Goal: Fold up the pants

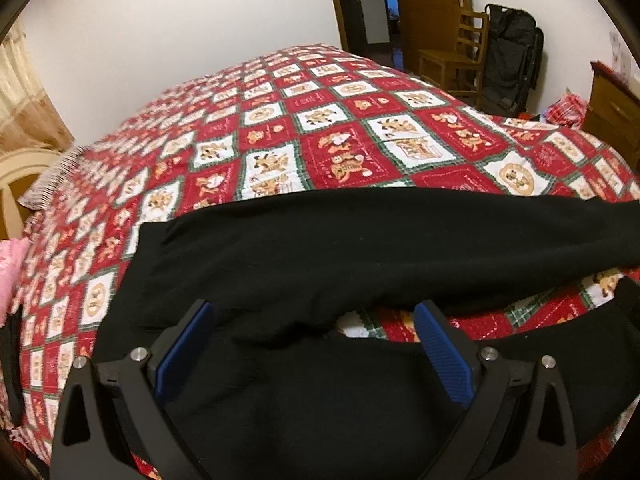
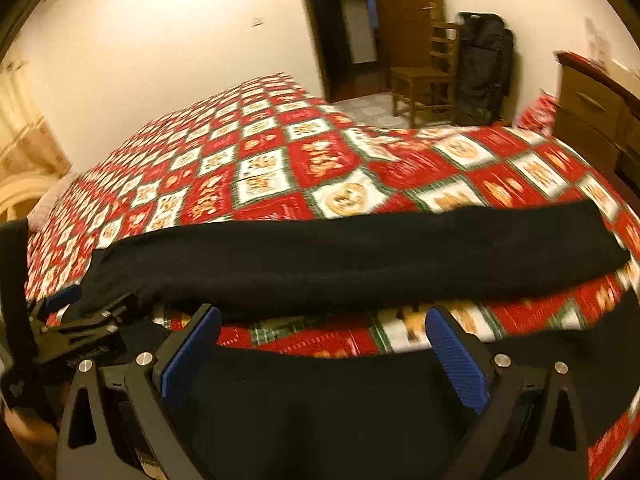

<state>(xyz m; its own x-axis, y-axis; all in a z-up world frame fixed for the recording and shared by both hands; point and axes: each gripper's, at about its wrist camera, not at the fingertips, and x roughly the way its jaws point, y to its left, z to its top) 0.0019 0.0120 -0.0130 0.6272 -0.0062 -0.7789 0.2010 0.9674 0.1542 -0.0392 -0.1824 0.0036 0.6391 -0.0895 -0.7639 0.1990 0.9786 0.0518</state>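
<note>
Black pants (image 1: 320,248) lie spread on a bed with a red and white patchwork quilt (image 1: 320,128). One leg runs across to the right, the other lies nearer, with a strip of quilt showing between them. My left gripper (image 1: 314,312) is open over the crotch area, blue pads (image 1: 184,352) apart, holding nothing. In the right wrist view the far leg (image 2: 360,252) lies across the quilt (image 2: 280,168) and the near leg (image 2: 320,400) sits under my right gripper (image 2: 322,316), which is open and empty. The left gripper (image 2: 76,312) shows at the left edge there.
A wooden chair (image 1: 456,64) and a black bag (image 1: 512,56) stand by an open wooden door (image 1: 432,4) beyond the bed. A wooden dresser (image 1: 612,108) is at the right. A pink cloth (image 1: 10,268) lies at the bed's left edge.
</note>
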